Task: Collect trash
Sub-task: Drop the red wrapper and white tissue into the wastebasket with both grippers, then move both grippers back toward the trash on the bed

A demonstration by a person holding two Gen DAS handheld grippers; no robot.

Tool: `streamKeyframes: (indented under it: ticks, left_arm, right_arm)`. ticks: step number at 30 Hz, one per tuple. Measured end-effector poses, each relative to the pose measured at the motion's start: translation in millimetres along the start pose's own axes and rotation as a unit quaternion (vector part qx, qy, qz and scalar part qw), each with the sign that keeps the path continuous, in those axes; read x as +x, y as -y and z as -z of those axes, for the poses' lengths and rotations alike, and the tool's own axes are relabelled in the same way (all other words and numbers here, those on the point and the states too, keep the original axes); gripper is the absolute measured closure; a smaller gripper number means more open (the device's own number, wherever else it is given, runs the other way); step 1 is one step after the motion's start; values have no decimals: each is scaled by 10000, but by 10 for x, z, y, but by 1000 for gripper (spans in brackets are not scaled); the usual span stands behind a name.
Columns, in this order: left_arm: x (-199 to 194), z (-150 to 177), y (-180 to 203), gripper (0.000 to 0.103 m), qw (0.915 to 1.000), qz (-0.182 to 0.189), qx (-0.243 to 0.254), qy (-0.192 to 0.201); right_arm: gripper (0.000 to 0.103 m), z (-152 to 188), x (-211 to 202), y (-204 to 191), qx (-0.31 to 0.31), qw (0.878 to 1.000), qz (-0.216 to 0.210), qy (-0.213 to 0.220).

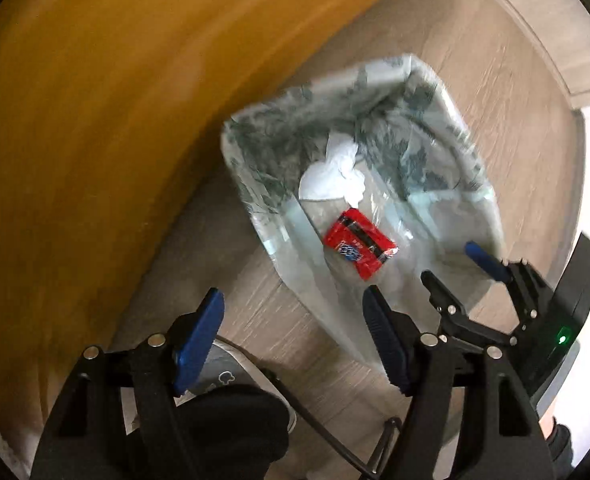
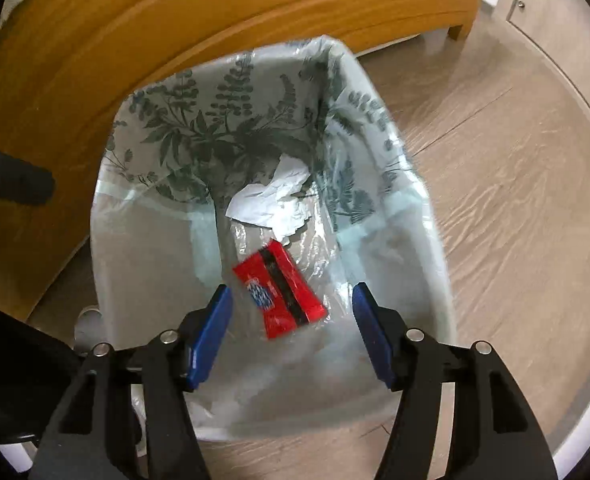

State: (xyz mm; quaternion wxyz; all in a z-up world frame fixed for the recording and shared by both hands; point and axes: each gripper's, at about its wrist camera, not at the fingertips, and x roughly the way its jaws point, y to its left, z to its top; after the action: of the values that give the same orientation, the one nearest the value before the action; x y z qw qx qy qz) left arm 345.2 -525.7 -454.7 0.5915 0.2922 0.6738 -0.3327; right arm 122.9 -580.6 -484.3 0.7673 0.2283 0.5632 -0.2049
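Note:
A bin (image 2: 435, 240) lined with a clear plastic bag, its walls printed with green leaves, stands on the floor. Inside it lie a red snack wrapper (image 2: 279, 288) and a crumpled white paper (image 2: 271, 200). My right gripper (image 2: 293, 289) hangs over the bin's near side, open, with the wrapper below the gap and no pad touching it. In the left wrist view the bin (image 1: 255, 200), wrapper (image 1: 359, 244) and paper (image 1: 331, 176) show again. My left gripper (image 1: 293, 294) is open and empty over the floor by the bin's near edge. The right gripper (image 1: 449, 262) reaches over the rim there.
An orange-brown wooden piece of furniture (image 2: 175, 20) stands close behind the bin. Pale wood-look floor (image 2: 515, 200) spreads to the right, with a white cabinet (image 2: 543, 4) beyond. A person's grey shoe (image 1: 227, 372), dark trouser leg (image 1: 231, 432) and a black cable (image 1: 327, 424) lie below the left gripper.

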Motion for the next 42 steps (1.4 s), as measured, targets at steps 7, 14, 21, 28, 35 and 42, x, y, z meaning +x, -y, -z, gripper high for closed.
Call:
streamKeyframes:
  ticks: [7,14,21,28,35,42]
  left_arm:
    - [-577,161,3,34,9981,315,1,530]
    - [-1486,448,53,34,9878,677,228,1382]
    - [-2659,981,-100,30,9657,716,230,2484]
    - [-3589,1744,-261,23,9349,476,223,3511]
    - [-4260,2557,-613,17,9016,138,-81,4323]
    - [-4624,3008,-1100,14,8789,-85,-338,4758]
  right_arm:
    - [41,-155,-452,43,39,9995,108,294]
    - [41,-357,-1211,-94,-213,9965,361,717]
    - [38,-489,-2142,-351,-420,9882,359,1427]
    - [33,-569,-2990,-644,-667,9732,188,2191]
    - [33,-688,-3709,-1151,-1033,9488,-132,2981]
    - [26,-752,-4246,-1739,-1587,9208,-261,3553]
